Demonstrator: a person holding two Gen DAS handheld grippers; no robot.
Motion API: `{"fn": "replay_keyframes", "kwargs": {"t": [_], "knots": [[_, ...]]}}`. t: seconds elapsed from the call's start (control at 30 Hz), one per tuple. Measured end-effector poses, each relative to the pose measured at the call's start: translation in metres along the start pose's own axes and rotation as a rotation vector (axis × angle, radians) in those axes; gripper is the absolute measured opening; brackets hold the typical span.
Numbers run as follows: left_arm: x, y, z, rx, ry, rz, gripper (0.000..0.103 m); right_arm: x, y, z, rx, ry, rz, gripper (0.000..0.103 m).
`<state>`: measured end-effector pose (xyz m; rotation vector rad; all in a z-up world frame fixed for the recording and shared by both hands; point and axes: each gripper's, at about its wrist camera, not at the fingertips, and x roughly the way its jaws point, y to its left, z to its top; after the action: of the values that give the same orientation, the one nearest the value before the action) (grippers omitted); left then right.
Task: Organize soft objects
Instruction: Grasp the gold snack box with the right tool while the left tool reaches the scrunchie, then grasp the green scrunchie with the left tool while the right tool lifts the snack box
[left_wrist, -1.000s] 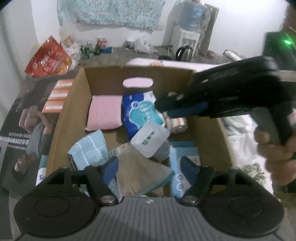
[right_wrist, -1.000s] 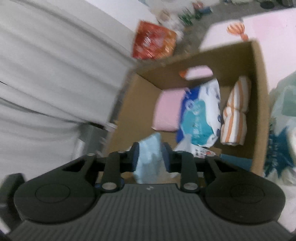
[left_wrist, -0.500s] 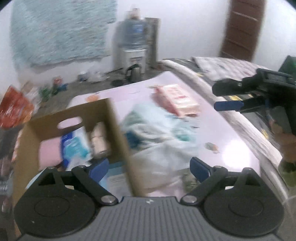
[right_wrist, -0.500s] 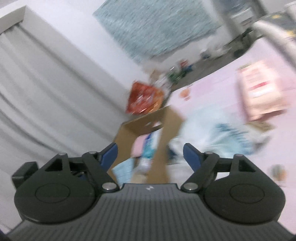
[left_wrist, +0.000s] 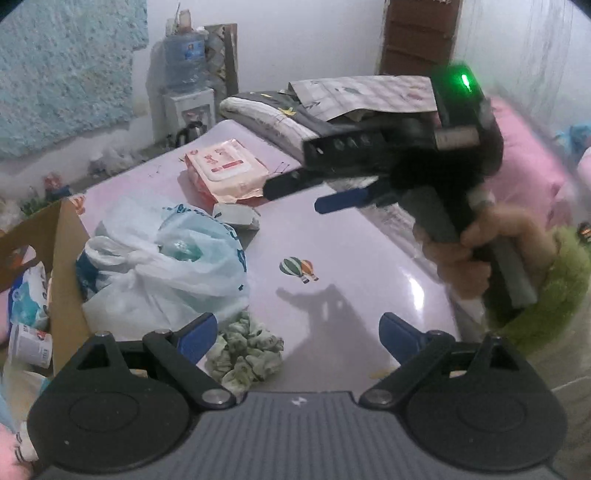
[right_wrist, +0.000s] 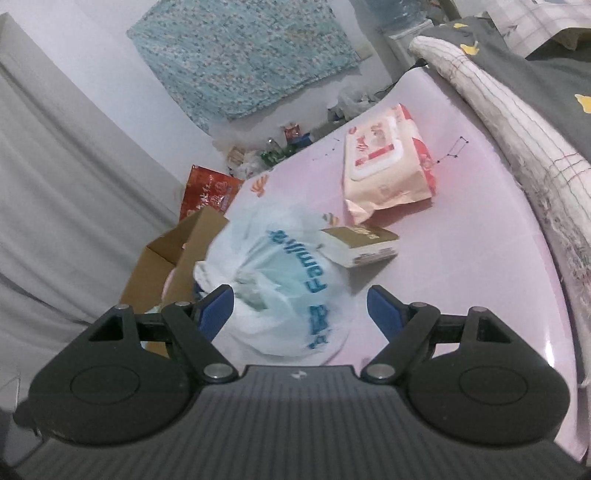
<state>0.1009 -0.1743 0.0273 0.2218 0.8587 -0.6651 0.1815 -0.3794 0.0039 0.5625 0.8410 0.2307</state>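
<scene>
Tongs on both hands, left tongs (left_wrist: 297, 332) and right tongs (right_wrist: 300, 304), gape released and empty, seemingly readied for another pick: green crumpled cloth (left_wrist: 245, 350) at seven o'clock, white plastic bag (right_wrist: 280, 284) dead ahead, cardboard box (left_wrist: 62, 266) at nine o'clock.

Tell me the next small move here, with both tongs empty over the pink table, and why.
Probably lower the left tongs onto the crumpled green cloth and close. It lies loose on the table just ahead of their left finger, outside the cardboard box, and both tongs stand open and empty. The right tongs face the plastic bag instead.
</scene>
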Motion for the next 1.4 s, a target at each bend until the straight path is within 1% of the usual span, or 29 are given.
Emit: {"fn": "replay_keyframes", "kwargs": {"t": [0.1, 0.17, 0.23, 0.27, 0.3, 0.33, 0.37, 0.43, 0.57, 0.7, 0.77, 0.87, 0.9, 0.93, 0.97, 1.0, 1.03, 1.07, 1.17, 1.23, 1.33, 1.4], "knots": [[0.021, -0.016, -0.010, 0.026, 0.000, 0.084, 0.093, 0.001, -0.010, 0.004, 0.009, 0.031, 0.015, 0.080], [0.037, -0.021, -0.017, 0.036, 0.009, 0.129, 0.089, 0.009, -0.021, 0.009, 0.078, 0.066, 0.053, 0.080], [0.053, -0.023, -0.021, 0.038, 0.020, 0.176, 0.083, 0.021, -0.038, 0.013, 0.209, 0.108, 0.099, 0.080], [0.060, -0.022, -0.023, 0.035, 0.026, 0.192, 0.081, 0.029, -0.050, 0.015, 0.316, 0.135, 0.137, 0.080], [0.067, -0.020, -0.025, 0.029, 0.031, 0.207, 0.077, 0.038, -0.061, 0.015, 0.410, 0.154, 0.165, 0.080], [0.072, -0.019, -0.026, 0.025, 0.038, 0.222, 0.072, 0.044, -0.069, 0.015, 0.484, 0.166, 0.180, 0.080], [0.077, -0.017, -0.027, 0.023, 0.044, 0.236, 0.071, 0.054, -0.078, 0.014, 0.558, 0.176, 0.190, 0.080], [0.085, -0.016, -0.031, 0.024, 0.050, 0.248, 0.067, 0.071, -0.086, 0.017, 0.627, 0.178, 0.180, 0.080], [0.096, -0.013, -0.038, 0.057, 0.055, 0.273, 0.067, 0.102, -0.095, 0.023, 0.747, 0.179, 0.154, 0.080], [0.104, -0.006, -0.044, 0.039, 0.080, 0.256, 0.067, 0.131, -0.102, 0.023, 0.864, 0.184, 0.114, 0.080], [0.109, -0.002, -0.046, 0.024, 0.091, 0.253, 0.067, 0.143, -0.103, 0.020, 0.896, 0.185, 0.103, 0.080], [0.107, -0.001, -0.048, 0.011, 0.077, 0.253, 0.066, 0.155, -0.102, 0.018, 0.903, 0.168, 0.110, 0.075], [0.107, -0.001, -0.049, 0.007, 0.076, 0.251, 0.061, 0.158, -0.100, 0.017, 0.899, 0.183, 0.130, 0.074], [0.107, 0.000, -0.049, 0.001, 0.075, 0.253, 0.054, 0.160, -0.099, 0.015, 0.895, 0.173, 0.119, 0.067], [0.107, 0.000, -0.050, -0.001, 0.076, 0.253, 0.051, 0.162, -0.098, 0.013, 0.893, 0.168, 0.118, 0.057], [0.106, 0.001, -0.050, -0.003, 0.076, 0.251, 0.045, 0.165, -0.099, 0.011, 0.898, 0.168, 0.136, 0.053], [0.106, 0.002, -0.050, -0.007, 0.075, 0.250, 0.037, 0.165, -0.101, 0.009, 0.905, 0.168, 0.148, 0.048], [0.106, 0.002, -0.049, -0.010, 0.078, 0.250, 0.033, 0.165, -0.100, 0.006, 0.906, 0.158, 0.152, 0.044], [0.102, 0.003, -0.049, -0.026, 0.081, 0.249, 0.025, 0.152, -0.100, 0.002, 0.870, 0.117, 0.145, 0.038], [0.099, 0.004, -0.048, -0.029, 0.077, 0.244, 0.020, 0.137, -0.101, 0.000, 0.863, 0.085, 0.160, 0.035], [0.089, 0.003, -0.046, -0.029, 0.057, 0.231, 0.018, 0.112, -0.095, -0.003, 0.833, 0.031, 0.166, 0.034], [0.078, 0.002, -0.045, -0.043, 0.043, 0.203, 0.018, 0.090, -0.092, -0.005, 0.809, -0.003, 0.171, 0.034]]}}
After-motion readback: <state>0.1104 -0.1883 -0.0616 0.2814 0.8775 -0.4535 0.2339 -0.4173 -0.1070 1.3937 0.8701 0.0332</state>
